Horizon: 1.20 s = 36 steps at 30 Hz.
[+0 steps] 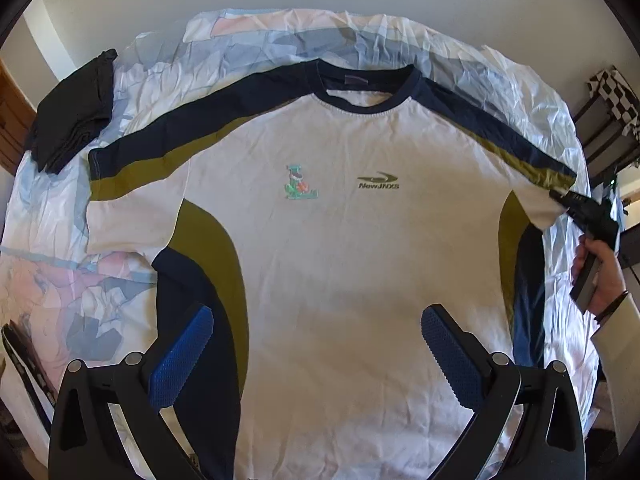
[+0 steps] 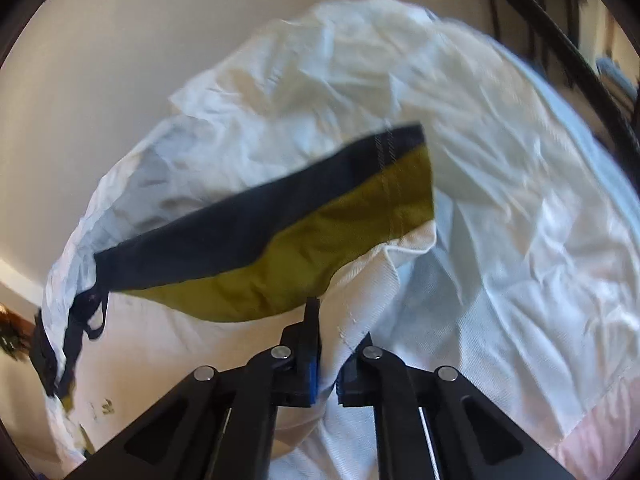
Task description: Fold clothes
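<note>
A white T-shirt [image 1: 328,240] with navy and olive panels lies spread flat, chest logo up, on a crumpled sheet. In the left wrist view my left gripper [image 1: 318,316] hovers open over the shirt's lower middle, its blue pads [image 1: 184,356] wide apart with nothing between them. My right gripper [image 1: 558,196] is at the end of the shirt's right-hand sleeve. In the right wrist view my right gripper [image 2: 334,332] is shut on the white hem of that sleeve [image 2: 300,248], whose cloth bunches up between the fingers and hides the right fingertip.
A pale patterned sheet [image 1: 240,52] covers the surface under the shirt. A dark folded garment [image 1: 72,116] lies at its far left. A hand [image 1: 596,276] holds the right gripper's handle. Dark shelving [image 1: 612,120] stands beyond the right edge, a wall behind.
</note>
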Tool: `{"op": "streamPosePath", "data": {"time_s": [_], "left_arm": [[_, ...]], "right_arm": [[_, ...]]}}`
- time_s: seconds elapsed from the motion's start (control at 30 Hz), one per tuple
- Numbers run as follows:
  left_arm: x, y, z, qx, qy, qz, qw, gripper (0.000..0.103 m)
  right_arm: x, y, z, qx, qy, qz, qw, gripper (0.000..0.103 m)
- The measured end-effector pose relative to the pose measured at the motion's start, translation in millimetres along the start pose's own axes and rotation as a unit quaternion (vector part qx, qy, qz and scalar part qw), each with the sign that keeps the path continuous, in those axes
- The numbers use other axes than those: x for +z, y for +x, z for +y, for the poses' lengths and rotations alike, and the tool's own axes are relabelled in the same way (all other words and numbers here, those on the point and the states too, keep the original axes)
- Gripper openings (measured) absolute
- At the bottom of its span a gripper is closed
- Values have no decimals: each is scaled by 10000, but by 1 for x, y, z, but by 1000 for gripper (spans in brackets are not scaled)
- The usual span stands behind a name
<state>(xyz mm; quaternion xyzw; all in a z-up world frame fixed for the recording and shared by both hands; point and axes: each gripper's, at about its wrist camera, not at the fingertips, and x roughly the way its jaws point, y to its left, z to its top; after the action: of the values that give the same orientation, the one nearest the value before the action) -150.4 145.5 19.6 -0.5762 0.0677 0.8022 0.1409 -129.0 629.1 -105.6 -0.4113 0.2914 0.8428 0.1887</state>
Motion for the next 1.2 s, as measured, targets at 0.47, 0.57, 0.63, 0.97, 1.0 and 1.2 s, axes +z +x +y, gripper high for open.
{"op": "streamPosePath", "data": {"time_s": [0.47,0.57,0.63,0.97,1.0,1.2], "left_arm": [[4,-14,57,-141,-577,-294,9978,103],[6,-18,83,-171,-812,-371,9959,103],[4,-23,106,-143,-1004,-436,9939,103],[-39,-39,194,98,-1678,-423,9849,103],[-43,-40,199,120,-1697,-418,9845,103],[-59,-43,215,33,-1737,-375,9841,103]], "right_arm": [[-26,-61,210,-767,-2460,-263,9659,6],[-48,-59,281,-739,-3120,-293,9467,6],[-69,-51,328,-528,-3437,-202,9374,6],[-172,49,453,-307,-4205,520,9053,11],[-177,60,452,-274,-4113,619,9090,26],[-187,41,432,-121,-3928,468,9184,94]]}}
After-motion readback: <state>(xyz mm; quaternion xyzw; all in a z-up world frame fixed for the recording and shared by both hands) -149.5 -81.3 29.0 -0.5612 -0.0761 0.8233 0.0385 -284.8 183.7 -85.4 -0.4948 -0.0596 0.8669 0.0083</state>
